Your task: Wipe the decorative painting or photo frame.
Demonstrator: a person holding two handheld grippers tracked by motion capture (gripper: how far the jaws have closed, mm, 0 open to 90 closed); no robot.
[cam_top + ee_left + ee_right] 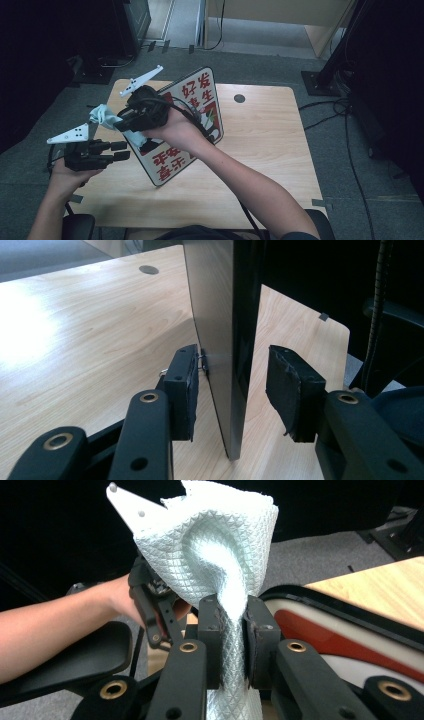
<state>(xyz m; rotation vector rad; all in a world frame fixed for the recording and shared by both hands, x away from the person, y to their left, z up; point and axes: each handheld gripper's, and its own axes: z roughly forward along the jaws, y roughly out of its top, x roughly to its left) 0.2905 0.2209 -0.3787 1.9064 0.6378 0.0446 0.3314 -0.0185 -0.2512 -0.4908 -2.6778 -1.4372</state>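
- Currently, a pale blue cloth (220, 570) is clamped between the two black jaws of the right hand-held gripper (232, 645); its quilted fabric is bunched above the pads and fans out toward twelve o'clock in the right gripper view.
- From the high view, the same cloth (102, 116) is seen at about nine o'clock from the table's middle, just beside the upper left edge of a sign board (192, 125).
- The sign board is stood on its lower edge on the table (260, 145) and tilted; red characters are printed on its white face.
- The left hand-held gripper (232, 390) is held with its jaws apart, one on each side of the board's thin edge (220, 340); the pads are not pressed on it, though one sits very close.
- In the high view, the left hand-held gripper (120, 150) is seen at eight o'clock, at the table's left edge.
- The right forearm (240, 180) is stretched across the board's front.
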